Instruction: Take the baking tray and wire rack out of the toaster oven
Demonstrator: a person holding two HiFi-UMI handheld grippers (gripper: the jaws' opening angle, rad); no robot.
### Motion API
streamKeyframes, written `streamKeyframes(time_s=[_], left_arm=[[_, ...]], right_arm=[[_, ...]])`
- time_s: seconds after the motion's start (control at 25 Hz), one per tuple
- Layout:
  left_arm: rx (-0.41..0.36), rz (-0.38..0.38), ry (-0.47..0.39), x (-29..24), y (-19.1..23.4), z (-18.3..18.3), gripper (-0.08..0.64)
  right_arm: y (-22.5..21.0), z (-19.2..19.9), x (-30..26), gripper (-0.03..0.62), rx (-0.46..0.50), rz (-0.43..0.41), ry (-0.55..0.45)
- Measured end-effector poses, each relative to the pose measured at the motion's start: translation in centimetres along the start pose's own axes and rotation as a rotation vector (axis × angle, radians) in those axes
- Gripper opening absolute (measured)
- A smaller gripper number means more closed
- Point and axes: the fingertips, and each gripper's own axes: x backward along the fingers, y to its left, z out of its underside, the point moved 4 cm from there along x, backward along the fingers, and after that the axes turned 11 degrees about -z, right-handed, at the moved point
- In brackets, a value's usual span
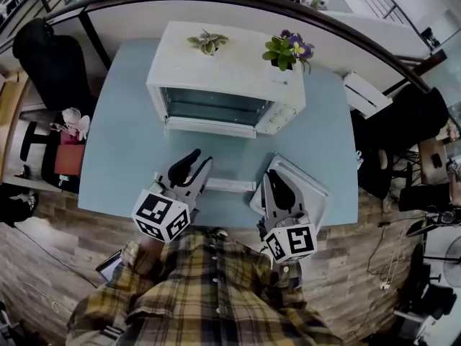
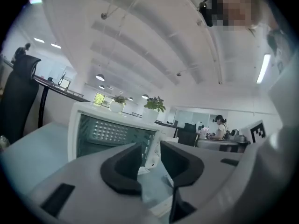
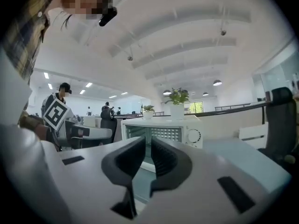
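Office setup here: a pale blue table (image 1: 130, 143) pushed up against a curved white partition, with wood-plank floor around it. The boxy white toaster oven (image 1: 223, 71) sits toward the back of the table. Its door is flipped down, and you can see the perforated back wall through the opening. There are two little potted plants on top, a green succulent (image 1: 208, 42) and a purple-flowered one (image 1: 288, 49).

The flat silver metal baking tray (image 1: 306, 193) is out on the table at the front right, right under the right gripper (image 1: 274, 179). A pale narrow strip (image 1: 230, 185) lies between the two grippers, and I honestly can't tell if that's the wire rack.

The left gripper (image 1: 199, 158) has its jaws clearly apart with nothing in them. The right one's jaws are almost together with just a slim gap, and they're gripping nothing either.
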Motion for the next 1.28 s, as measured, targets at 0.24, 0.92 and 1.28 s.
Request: streamKeyframes(time_s=[0.24,0.92,1.28], left_arm=[[-0.075,-0.055,-0.031,1.0,3.4,-1.4,0.065],[-0.046,-0.147,-0.012,1.5,3.3,-1.0,-0.009],[-0.039,-0.182,-0.008,1.2,2.7,-0.9,-0.009]], right_arm=[[0.3,-0.1,-2.4,0.017,0.016,0.023,-0.002],[-2.7,0.0,-2.0,0.002,-0.039,0.074,-0.004],[-3.7,0.1,-1.3,0.002,-0.045,0.039,-0.001]])
